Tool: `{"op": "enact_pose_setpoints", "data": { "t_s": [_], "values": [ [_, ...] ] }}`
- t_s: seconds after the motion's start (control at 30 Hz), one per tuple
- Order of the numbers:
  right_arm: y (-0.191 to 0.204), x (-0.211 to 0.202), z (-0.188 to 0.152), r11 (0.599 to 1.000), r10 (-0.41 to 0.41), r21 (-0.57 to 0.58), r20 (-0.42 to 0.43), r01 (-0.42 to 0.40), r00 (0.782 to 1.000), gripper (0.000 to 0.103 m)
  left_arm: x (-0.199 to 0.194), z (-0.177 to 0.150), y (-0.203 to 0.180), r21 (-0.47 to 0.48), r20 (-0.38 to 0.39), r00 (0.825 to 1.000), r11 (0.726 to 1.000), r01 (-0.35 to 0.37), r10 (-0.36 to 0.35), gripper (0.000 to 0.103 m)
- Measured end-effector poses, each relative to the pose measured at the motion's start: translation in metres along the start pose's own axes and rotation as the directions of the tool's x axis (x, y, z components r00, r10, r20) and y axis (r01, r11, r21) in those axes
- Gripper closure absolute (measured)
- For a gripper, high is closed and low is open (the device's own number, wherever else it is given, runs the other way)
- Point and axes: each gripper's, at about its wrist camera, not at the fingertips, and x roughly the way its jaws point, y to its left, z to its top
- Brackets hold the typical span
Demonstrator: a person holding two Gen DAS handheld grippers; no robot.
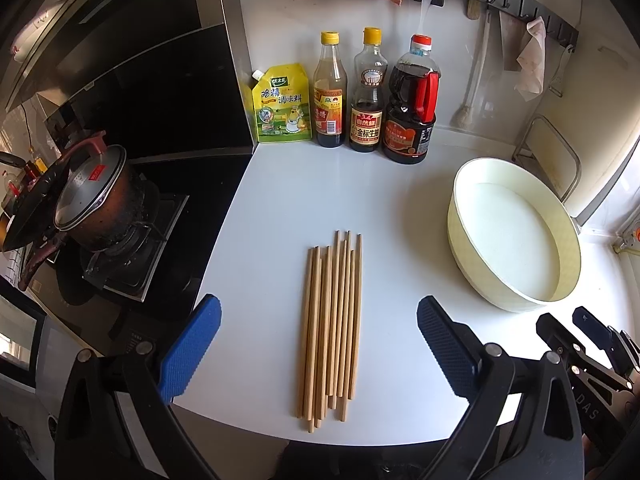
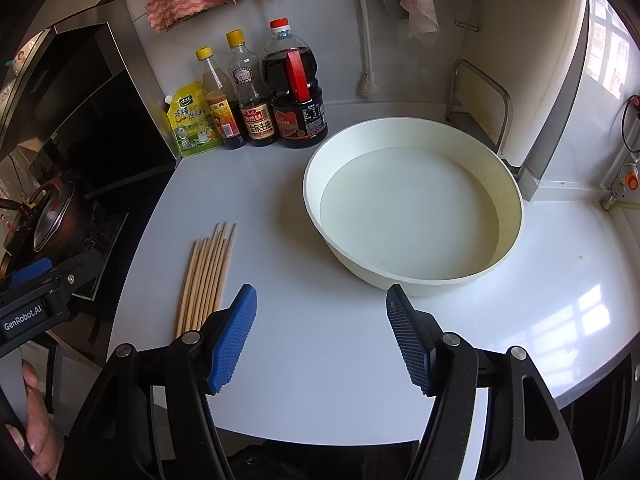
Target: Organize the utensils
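Left gripper [image 1: 318, 344] spread wide and empty, straddling the chopsticks [image 1: 330, 332], a loose bundle flat on the white counter [image 1: 272, 216] with long axis running straight ahead between the pads. Right gripper [image 2: 322, 338] likewise agape and empty, chopsticks off to its left, round basin [image 2: 416, 280] dead ahead. Left arm judged nearer; pinching across the bundle suits.

1. The chopsticks [image 1: 330, 332] are lying bundled on the counter [image 1: 272, 216], left of the basin [image 2: 414, 208].
2. Three bottles [image 1: 366, 92] and a pouch [image 1: 282, 104] are standing behind, against the wall.
3. A pot [image 1: 90, 200] is sitting on the stove [image 1: 132, 264], left of the counter.
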Motion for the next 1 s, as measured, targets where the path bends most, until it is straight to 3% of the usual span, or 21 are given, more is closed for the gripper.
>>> {"op": "enact_pose_setpoints", "data": {
  "t_s": [1.0],
  "values": [
    [0.0001,0.0027,0.0014,1.0,0.002,-0.001,0.0,-0.002,1.0,0.038,0.0,-0.0008,0.0009,-0.002,-0.002,1.0,1.0,0.0,0.0,0.006]
  ]
}}
